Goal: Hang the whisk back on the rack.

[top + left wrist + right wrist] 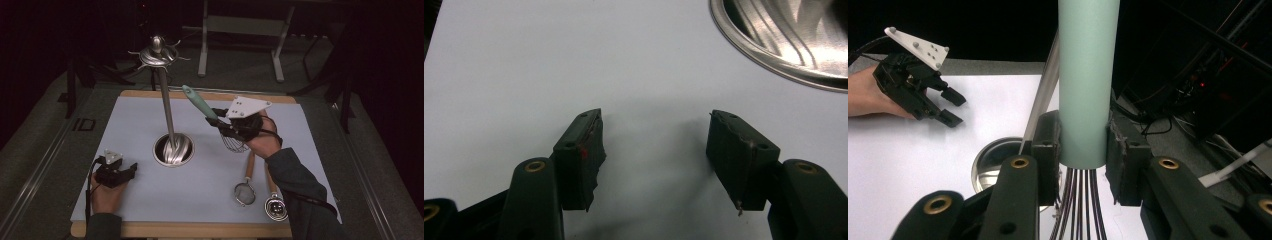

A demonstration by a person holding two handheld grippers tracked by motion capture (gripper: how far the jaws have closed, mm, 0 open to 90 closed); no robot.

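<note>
Two grippers: the right gripper (216,116) clamps one whisk (202,106) by its mint handle. The left gripper (131,169) sits wide, holding nothing. Two utensils (245,191) lie near one stand (173,149).

Overhead lighting falls on the pale tabletop (140,200); surroundings remain near black. The steel stand (172,149) shows glare streaks. Soft shadows sit beneath the left gripper's fingers (580,150). The high view is grainy; the teal handle (1087,80) appears slightly soft.

Two wooden-handled utensils lay side by side near the front right of the pale mat (150,120): small mesh strainer (245,192) and a round metal-headed tool (276,206). Stood mid-mat: steel hanger stand (165,100), round base (794,40).
</note>
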